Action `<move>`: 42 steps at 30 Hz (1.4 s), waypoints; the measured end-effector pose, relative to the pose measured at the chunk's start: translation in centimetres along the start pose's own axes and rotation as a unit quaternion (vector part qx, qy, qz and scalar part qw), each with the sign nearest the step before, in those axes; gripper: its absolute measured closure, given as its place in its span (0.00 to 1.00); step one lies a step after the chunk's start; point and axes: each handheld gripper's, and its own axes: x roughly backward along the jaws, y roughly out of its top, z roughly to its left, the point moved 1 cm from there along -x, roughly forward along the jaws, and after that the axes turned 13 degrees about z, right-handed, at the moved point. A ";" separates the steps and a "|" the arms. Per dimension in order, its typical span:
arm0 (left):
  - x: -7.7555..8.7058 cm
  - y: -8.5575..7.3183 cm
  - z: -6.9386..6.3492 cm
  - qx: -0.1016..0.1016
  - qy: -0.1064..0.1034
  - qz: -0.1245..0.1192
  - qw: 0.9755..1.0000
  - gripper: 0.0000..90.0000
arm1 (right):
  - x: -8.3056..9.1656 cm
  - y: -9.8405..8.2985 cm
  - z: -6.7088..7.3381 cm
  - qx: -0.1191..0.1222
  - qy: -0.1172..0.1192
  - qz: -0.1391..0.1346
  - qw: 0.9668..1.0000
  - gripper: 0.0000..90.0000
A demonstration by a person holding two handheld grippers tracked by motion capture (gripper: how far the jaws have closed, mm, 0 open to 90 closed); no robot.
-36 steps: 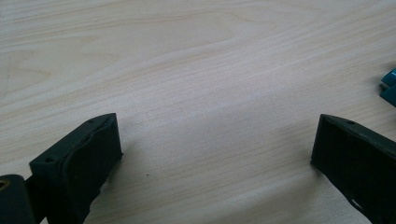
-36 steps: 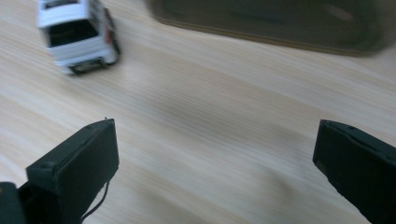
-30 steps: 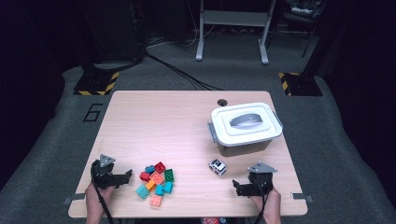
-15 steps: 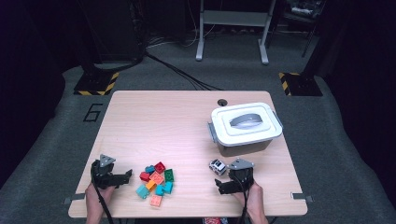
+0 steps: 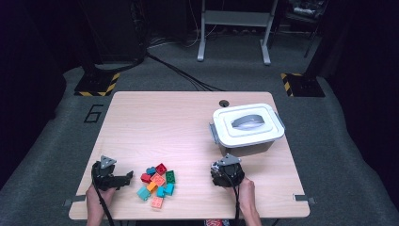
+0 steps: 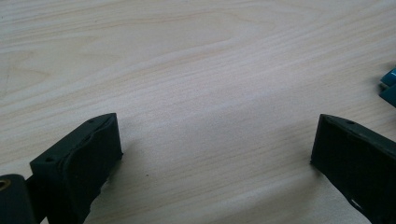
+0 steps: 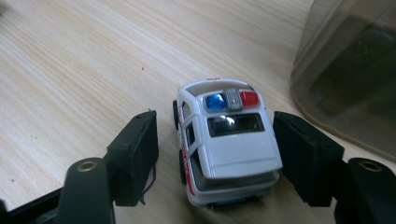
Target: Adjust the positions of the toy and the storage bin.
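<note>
My right gripper [image 7: 215, 154] straddles the toy police car [image 7: 226, 140], jaws just closing, not yet touching; its long axis runs up-frame.

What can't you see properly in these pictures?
- Small white toy police car: in the high view, the right tool covers it.
- Inside the lidded grey plastic box: the white lid hides it in the high view; the right gripper view shows a murky wall.
- Little coloured plastic bricks: studs too small to count.
</note>
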 end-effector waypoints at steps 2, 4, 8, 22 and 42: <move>0.0 0.0 0.0 0.001 0.000 -0.002 1.000 0.02 | -0.1 0.0 0.0 -0.002 0.000 -0.003 1.000 0.37; 0.0 0.0 0.0 0.001 0.001 -0.002 1.000 0.02 | -0.1 0.2 0.0 -0.001 0.000 -0.002 1.000 0.46; 0.0 0.0 -0.1 0.005 -0.003 -0.001 1.000 0.02 | 0.0 0.3 0.1 -0.004 -0.006 0.000 1.000 0.52; 0.0 0.0 -0.1 0.004 -0.002 -0.001 1.000 0.02 | 1.2 2.0 1.5 0.024 -0.010 -0.030 0.999 0.54; -0.1 0.0 -0.1 0.006 0.000 -0.006 1.000 0.02 | -0.2 6.2 3.7 0.055 0.030 -0.054 0.997 0.54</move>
